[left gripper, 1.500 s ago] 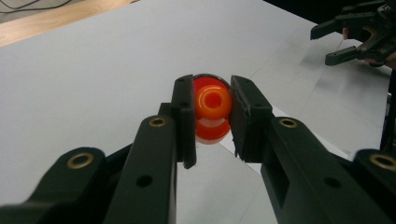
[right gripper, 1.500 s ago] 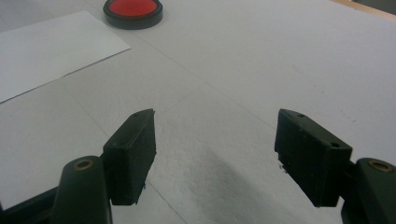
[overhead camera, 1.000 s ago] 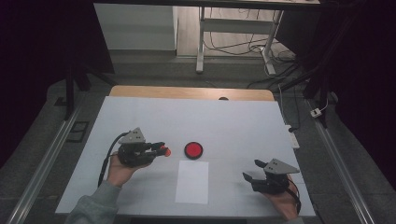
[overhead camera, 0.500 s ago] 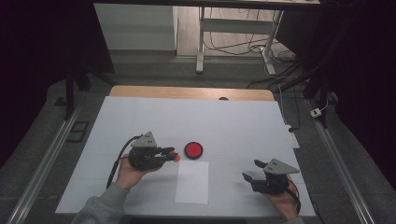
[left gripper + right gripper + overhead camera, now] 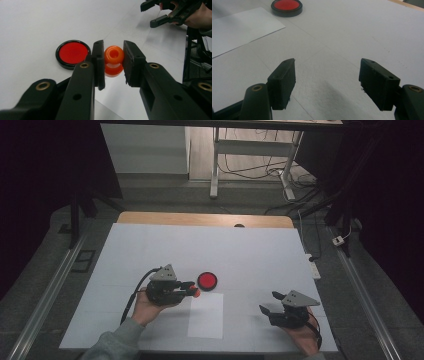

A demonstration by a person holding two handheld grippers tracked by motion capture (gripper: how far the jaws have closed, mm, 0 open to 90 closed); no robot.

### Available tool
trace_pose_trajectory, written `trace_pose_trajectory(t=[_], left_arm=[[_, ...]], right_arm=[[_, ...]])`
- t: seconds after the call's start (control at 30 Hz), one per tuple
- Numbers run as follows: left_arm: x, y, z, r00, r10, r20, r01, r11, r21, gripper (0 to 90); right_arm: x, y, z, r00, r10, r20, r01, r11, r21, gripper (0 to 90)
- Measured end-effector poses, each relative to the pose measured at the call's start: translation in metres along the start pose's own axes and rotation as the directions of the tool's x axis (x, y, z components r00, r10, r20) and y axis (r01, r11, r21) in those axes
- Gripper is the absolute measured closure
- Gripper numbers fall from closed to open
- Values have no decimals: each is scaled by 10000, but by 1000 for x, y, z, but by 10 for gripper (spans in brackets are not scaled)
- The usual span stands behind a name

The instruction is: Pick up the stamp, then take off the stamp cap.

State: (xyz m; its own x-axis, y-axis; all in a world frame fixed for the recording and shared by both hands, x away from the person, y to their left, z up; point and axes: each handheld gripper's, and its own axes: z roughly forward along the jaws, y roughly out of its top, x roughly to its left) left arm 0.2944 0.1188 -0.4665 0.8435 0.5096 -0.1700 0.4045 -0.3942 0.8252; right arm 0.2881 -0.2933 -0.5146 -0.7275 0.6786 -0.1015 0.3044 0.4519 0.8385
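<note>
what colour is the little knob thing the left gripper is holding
Glossy orange; the knob shows best in the left gripper view, clamped by the left gripper.

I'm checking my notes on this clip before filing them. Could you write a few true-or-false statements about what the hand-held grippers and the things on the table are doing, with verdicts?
1. The left hand-held gripper is shut on an orange stamp. True.
2. The right hand-held gripper holds the ink pad. False: its jaws stand open with nothing between them, and the pad lies farther off on the table.
3. The ink pad is red inside a black rim. True.
4. The stamp rests on the ink pad. False: it is clamped in the left jaws, beside the pad.
5. A sheet of paper lies on the table between the two hands. True.
</note>
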Motion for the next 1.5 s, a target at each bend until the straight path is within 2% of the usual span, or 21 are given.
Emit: trace_pose_trajectory(t=[0.33,0.57,0.9,1.3,1.5], left_arm=[[-7,2,13,9994,133,331,-138,9998,153,721],[-8,3,17,9992,148,382,-155,9997,185,721],[-7,1,17,9995,58,319,-64,9998,188,721],[-6,2,16,9993,19,366,-21,10000,60,721],[-6,3,17,9993,14,385,-16,10000,66,721]], right_arm=[[0,0,0,10000,-27,36,27,10000,83,293],[-1,1,0,10000,1,-19,-1,10000,20,293],[1,4,5,9999,-92,-121,93,9999,48,293],[4,7,1,9999,-98,-32,97,9997,-224,301],[9,9,1,9998,-129,-151,124,9994,-333,304]])
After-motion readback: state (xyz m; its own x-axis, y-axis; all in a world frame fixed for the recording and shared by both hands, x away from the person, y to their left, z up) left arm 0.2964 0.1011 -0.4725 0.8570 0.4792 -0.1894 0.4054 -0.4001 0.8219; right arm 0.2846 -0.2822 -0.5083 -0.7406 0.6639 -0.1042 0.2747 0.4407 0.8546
